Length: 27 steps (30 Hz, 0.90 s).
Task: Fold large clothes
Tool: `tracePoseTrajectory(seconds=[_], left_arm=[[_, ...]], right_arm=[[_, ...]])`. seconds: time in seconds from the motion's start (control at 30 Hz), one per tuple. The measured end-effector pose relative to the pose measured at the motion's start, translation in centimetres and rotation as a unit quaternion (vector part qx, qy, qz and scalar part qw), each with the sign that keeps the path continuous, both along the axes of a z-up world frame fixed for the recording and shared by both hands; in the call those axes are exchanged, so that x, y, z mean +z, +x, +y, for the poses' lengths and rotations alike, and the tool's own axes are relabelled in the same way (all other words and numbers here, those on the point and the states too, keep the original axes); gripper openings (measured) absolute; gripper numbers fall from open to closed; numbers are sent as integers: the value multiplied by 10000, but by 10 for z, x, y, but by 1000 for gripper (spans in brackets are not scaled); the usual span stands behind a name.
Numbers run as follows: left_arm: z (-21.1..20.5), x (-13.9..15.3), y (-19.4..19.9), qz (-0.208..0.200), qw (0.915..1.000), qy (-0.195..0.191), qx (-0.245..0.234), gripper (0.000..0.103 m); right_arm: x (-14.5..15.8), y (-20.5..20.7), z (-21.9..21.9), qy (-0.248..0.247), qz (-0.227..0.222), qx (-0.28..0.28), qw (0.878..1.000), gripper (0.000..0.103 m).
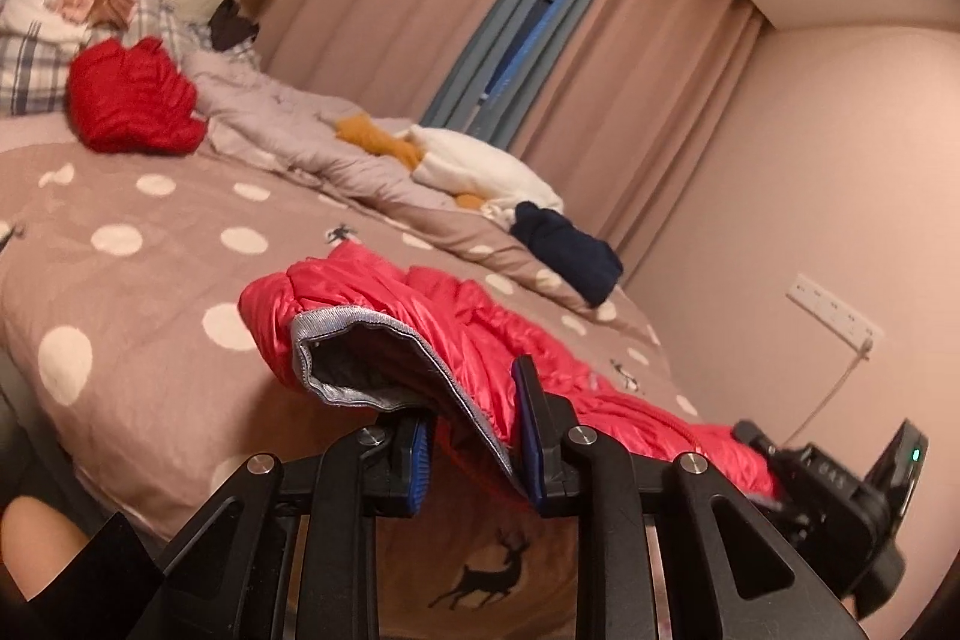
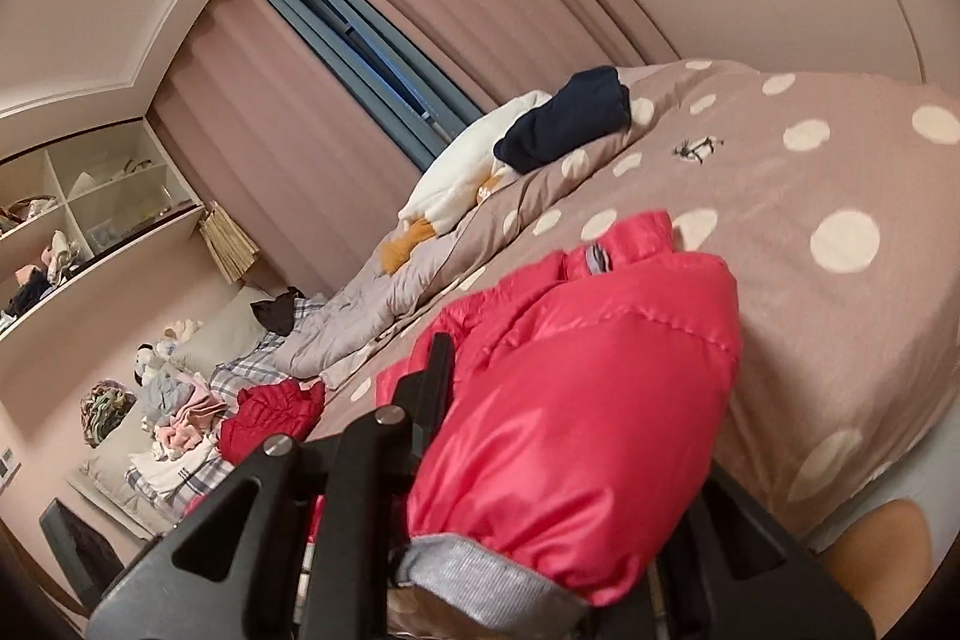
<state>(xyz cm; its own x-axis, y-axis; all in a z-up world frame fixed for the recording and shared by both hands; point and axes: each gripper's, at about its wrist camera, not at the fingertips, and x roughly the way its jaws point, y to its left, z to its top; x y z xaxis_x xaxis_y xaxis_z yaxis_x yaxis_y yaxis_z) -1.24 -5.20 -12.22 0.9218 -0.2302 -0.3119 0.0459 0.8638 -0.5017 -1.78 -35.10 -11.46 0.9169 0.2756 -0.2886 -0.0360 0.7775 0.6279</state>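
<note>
Left claw [image 1: 477, 436] pinches the pink jacket's [image 1: 480, 322] grey cuff [image 1: 372, 334].

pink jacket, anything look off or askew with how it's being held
Nothing looks damaged. The pink jacket is bunched, not flat: the left gripper pinches its grey-trimmed edge, and a sleeve drapes over the right gripper, hiding its jaws. Loose clothes clutter the bed.

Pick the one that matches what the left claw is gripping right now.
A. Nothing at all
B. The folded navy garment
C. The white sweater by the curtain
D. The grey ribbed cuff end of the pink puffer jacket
D: in the left wrist view the left claw is closed on the grey ribbed cuff of the pink puffer jacket, while the navy garment lies apart on the bed.
</note>
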Motion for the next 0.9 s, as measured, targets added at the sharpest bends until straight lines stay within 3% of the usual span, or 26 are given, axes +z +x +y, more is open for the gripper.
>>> tracePoseTrajectory(seconds=[0.13,0.53,0.83,0.9], left_arm=[[-2,14,6,-198,9998,88,-38,24],[3,26,45,-201,9992,335,0,24],[-1,38,115,-219,9980,592,-79,24],[-2,35,142,-67,9977,661,-155,24]], right_arm=[[14,2,-5,-31,-131,-70,9999,17],[29,37,5,-482,-33,-165,9987,20],[45,107,16,-997,443,-428,9931,20],[41,127,17,-1095,587,-532,9908,20]])
